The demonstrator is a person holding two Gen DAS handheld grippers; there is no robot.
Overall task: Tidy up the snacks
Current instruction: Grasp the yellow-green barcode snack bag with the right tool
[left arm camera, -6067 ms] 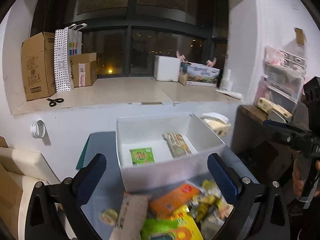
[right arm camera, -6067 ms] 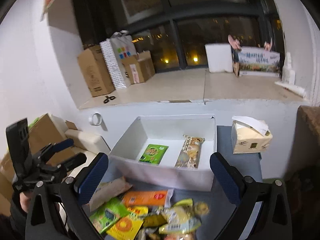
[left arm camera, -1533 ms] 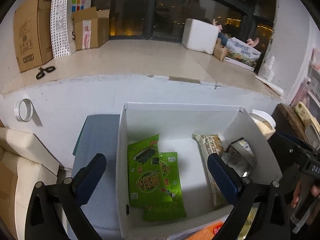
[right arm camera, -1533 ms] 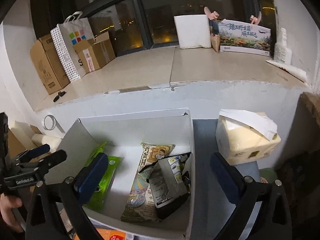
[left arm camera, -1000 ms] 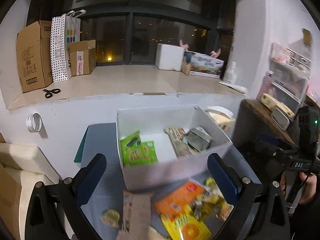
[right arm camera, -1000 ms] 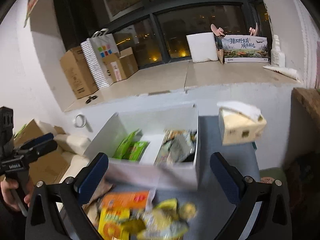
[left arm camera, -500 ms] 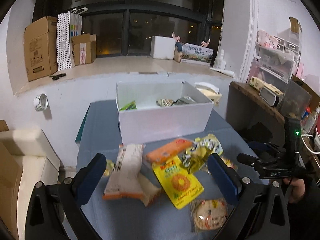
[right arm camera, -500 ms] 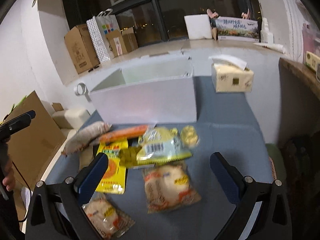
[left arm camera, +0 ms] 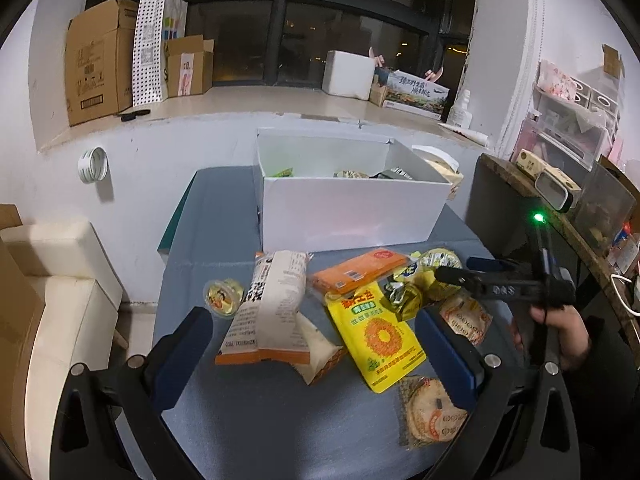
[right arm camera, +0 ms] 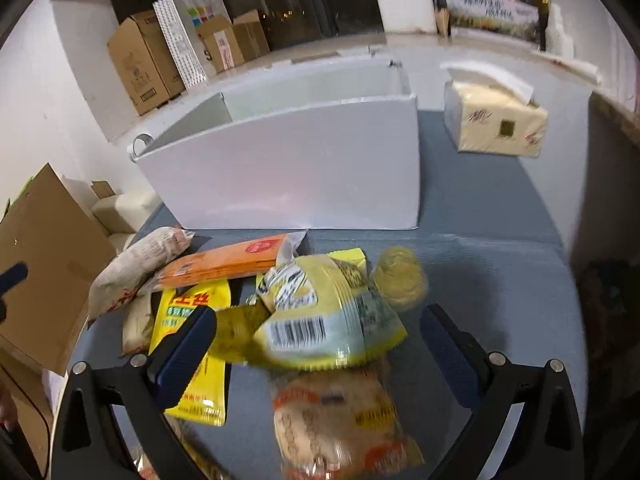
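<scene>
Both grippers have pulled back from the white box (left arm camera: 352, 208) to the snack pile on the grey tabletop (left arm camera: 256, 408); left gripper (left arm camera: 316, 356) and right gripper (right arm camera: 320, 344) jaws apart, empty. The yellow packet's (left arm camera: 376, 336) writing is unreadable.

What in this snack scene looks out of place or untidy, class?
The snack pile in front of the white box stands out: packets overlap at odd angles, the orange packet lying across a yellow packet. A small round cup sits apart at the left. No spill shows.
</scene>
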